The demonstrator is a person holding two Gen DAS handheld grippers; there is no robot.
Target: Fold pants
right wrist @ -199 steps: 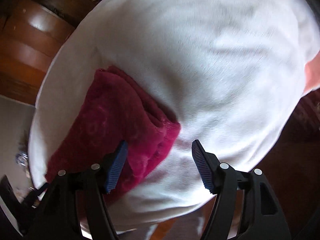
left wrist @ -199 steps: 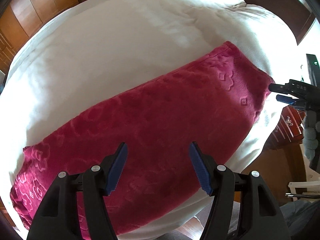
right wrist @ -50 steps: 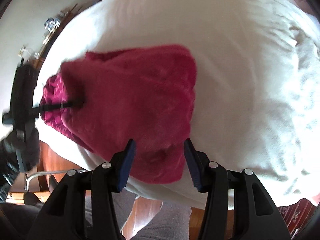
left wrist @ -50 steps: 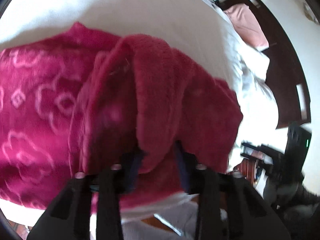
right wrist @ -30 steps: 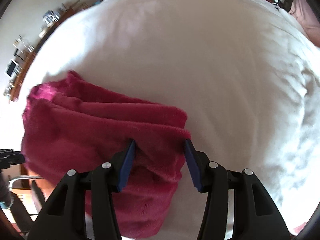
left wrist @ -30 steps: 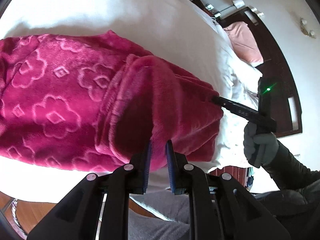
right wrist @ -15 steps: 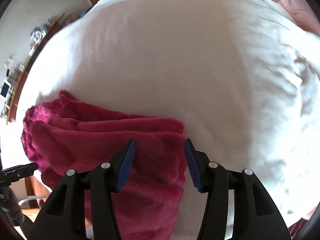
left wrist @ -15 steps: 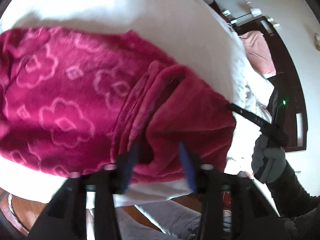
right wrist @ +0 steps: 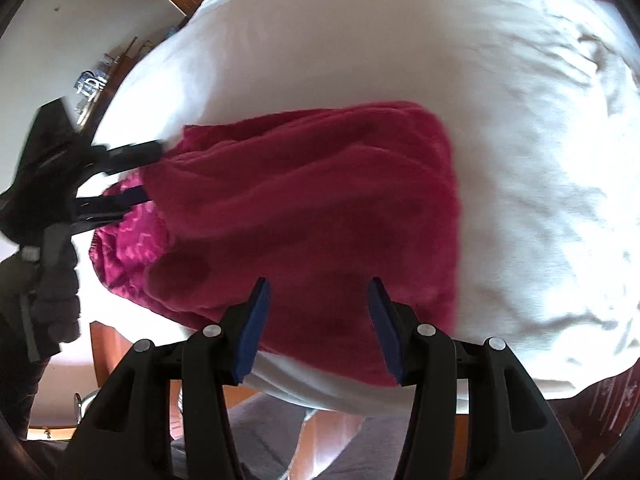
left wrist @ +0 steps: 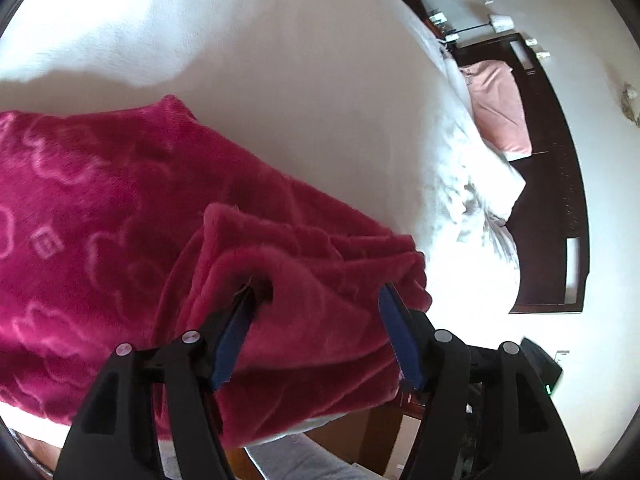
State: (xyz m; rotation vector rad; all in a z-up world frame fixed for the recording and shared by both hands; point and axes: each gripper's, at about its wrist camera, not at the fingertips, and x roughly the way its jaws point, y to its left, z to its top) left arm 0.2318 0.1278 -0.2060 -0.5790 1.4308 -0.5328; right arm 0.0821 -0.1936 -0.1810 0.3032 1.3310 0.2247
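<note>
**Pants folded on the white bed, both jaws wide**

Left wrist view: the bed (left wrist: 304,92) with its white cover fills most of your frame, with a dark headboard (left wrist: 560,184) and a pink pillow (left wrist: 496,108) at the far right. The crimson fleece pants (left wrist: 120,240), embossed with a cloud pattern, lie across the near edge of the bed, and a folded-over flap sits on top at the right end. Your left gripper (left wrist: 316,312) has its jaws wide, straddling that flap; the left blue pad touches a fold of fleece, but nothing is pinched between them.

Right wrist view: the same white bed (right wrist: 400,40) curves away, with a wall and wooden furniture at the upper left. The pants (right wrist: 304,208) appear as a folded stack near the bed's front edge. Your right gripper (right wrist: 316,300) hovers over the stack's near side with jaws wide and gripping nothing. Your left gripper (right wrist: 136,172) shows at the stack's left end, jaws apart, held in a gloved hand (right wrist: 52,280).
</note>
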